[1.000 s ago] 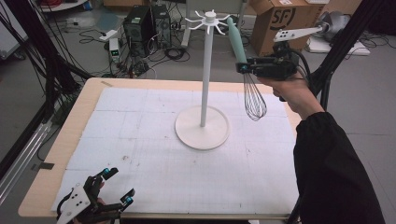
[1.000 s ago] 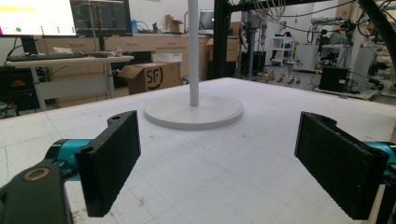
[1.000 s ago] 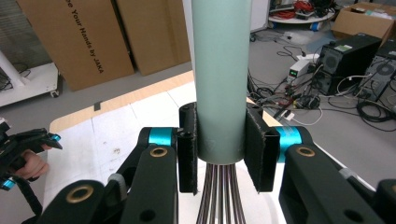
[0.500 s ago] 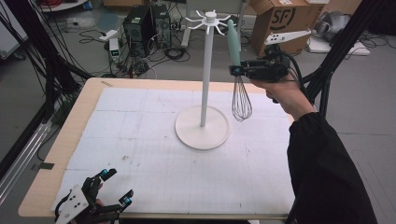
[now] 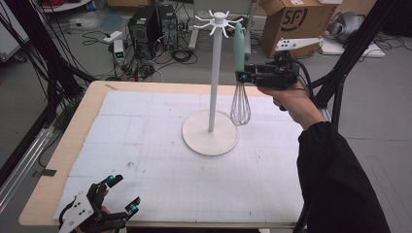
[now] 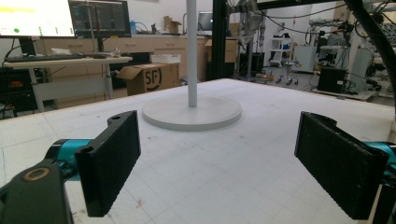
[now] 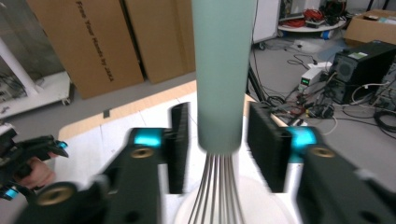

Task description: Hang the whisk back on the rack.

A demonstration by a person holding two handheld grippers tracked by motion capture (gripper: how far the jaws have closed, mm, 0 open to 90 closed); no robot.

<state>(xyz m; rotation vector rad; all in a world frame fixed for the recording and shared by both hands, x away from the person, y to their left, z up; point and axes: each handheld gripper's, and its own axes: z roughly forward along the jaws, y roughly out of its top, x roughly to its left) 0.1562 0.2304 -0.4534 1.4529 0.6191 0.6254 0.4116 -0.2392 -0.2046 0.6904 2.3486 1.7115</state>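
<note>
A whisk (image 5: pixel 240 104) with a pale green handle hangs upright beside the white hook rack (image 5: pixel 212 73), its top up at one of the rack's hooks. My right gripper (image 5: pixel 241 76) stands around the lower handle. In the right gripper view the whisk handle (image 7: pixel 222 70) runs between the two pads with a thin gap on each side, so the right gripper (image 7: pixel 219 144) is open. My left gripper (image 5: pixel 122 193) rests at the table's near left corner, open and holding nothing. The left gripper (image 6: pixel 217 163) faces the rack's round base (image 6: pixel 192 112).
A white gridded mat (image 5: pixel 145 145) covers the wooden table (image 5: pixel 92 97). Behind the table are computer towers and cables (image 5: pixel 145 29) on the floor and a cardboard box (image 5: pixel 291 19). A black frame post (image 5: pixel 350 53) rises at the right.
The right hand carried the whisk left and up to the rack's hook, turning it upright, and the jaws have parted from the handle. The left gripper stayed put.
</note>
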